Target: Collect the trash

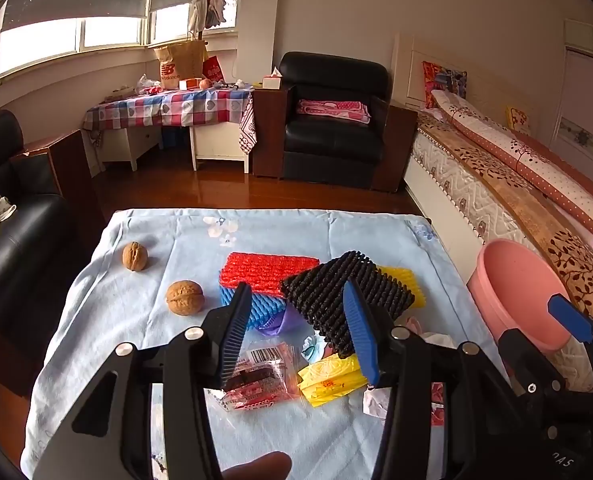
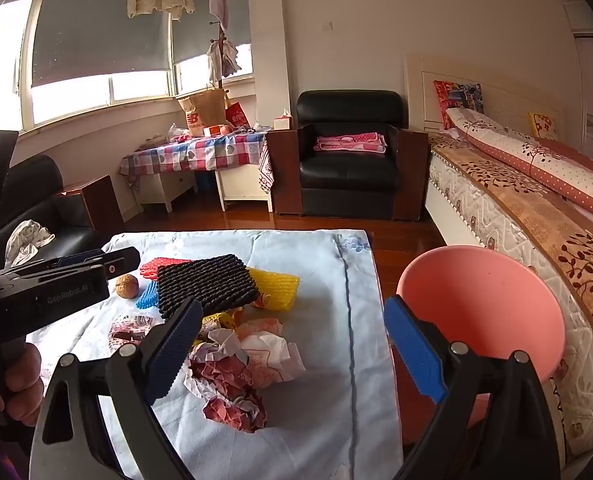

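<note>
Trash lies piled on a table under a light blue cloth [image 1: 136,320]. The pile holds a black foam net [image 1: 348,296], a red foam net [image 1: 268,270], a blue one [image 1: 256,308] and a yellow one [image 1: 404,284]. Nearer me are a clear printed wrapper [image 1: 260,380] and a yellow wrapper [image 1: 328,380]. My left gripper [image 1: 296,340] hovers open above the wrappers, touching nothing. Crumpled red-and-white paper [image 2: 248,364] lies below my right gripper [image 2: 296,348], which stands wide open and empty. A pink bin [image 2: 480,312] stands beside the table's right edge.
Two walnuts [image 1: 135,256] [image 1: 185,297] sit on the cloth left of the pile. A bed [image 2: 536,220] runs along the right behind the bin. A black armchair [image 2: 348,160] and a checked table [image 2: 200,152] stand at the back. A black sofa [image 1: 16,240] is on the left.
</note>
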`<state>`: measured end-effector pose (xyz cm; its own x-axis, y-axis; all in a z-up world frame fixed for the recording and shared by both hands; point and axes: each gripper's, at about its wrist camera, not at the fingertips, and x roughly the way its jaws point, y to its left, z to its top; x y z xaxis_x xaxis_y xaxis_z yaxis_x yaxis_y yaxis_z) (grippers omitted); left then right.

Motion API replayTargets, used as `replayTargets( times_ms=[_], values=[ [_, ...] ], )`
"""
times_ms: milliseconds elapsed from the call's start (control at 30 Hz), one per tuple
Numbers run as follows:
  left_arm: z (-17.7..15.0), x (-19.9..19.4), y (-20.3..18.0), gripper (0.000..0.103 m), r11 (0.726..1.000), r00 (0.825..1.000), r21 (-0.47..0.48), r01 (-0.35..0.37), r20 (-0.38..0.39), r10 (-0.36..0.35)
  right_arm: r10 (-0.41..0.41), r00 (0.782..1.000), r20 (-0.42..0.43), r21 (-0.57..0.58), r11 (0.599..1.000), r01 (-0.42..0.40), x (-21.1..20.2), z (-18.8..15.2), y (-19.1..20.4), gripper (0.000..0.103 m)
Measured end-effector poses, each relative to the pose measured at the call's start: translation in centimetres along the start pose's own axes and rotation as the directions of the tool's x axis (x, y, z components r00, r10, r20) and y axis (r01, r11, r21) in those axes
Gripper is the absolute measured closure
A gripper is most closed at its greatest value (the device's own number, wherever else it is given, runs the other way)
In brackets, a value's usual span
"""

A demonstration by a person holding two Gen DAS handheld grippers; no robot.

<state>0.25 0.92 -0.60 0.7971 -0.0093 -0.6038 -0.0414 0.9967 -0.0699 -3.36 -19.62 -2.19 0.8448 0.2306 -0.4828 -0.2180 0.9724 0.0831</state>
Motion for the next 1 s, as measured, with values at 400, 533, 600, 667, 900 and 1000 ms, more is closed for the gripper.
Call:
replayTargets(
  times_ms=[400,533,600,667,900,1000],
  values=[
    [-0.8,0.0,-0.2,0.055,1.0,1.0,-0.004,-0.002,-0.003,0.002,-0.002,1.0,0.002,0.003,1.0,0.002,-0.1,-0.2,-0.1,0.012],
    [-0.9,0.0,-0.2,0.055,1.0,1.0,-0.003,-0.004,-0.002,0.004,-0.006,1.0,0.004,0.014,1.0,0.006,-0.3,-0.3,-0.3,0.012],
    [-1.1,0.0,-0.2,0.055,1.0,1.0,-0.004,-0.002,-0.004,0.002,-0.006,1.0,0.003,0.02,1.0,0.006,-0.3,-0.3,-0.4,0.012],
    [-1.1,0.1,-0.3,0.055,1.0,1.0,-0.004,-0.002,-0.007,0.002,-0.006,1.0,-0.002,0.021,1.0,0.006,-0.2,-0.3,-0.3,0.012],
    [-1.2,0.1,-0.3,0.055,1.0,1.0,-0.005,-0.002,-0.01,0.002,-0.006,1.0,-0.002,0.024,1.0,0.006,-0.1,-0.2,-0.4,0.012],
    [-1.1,0.2,-0.2,0.055,1.0,1.0,-0.006,-0.002,-0.011,0.001,-0.005,1.0,-0.005,0.025,1.0,0.005,-0.1,-0.2,-0.3,0.012]
  ],
)
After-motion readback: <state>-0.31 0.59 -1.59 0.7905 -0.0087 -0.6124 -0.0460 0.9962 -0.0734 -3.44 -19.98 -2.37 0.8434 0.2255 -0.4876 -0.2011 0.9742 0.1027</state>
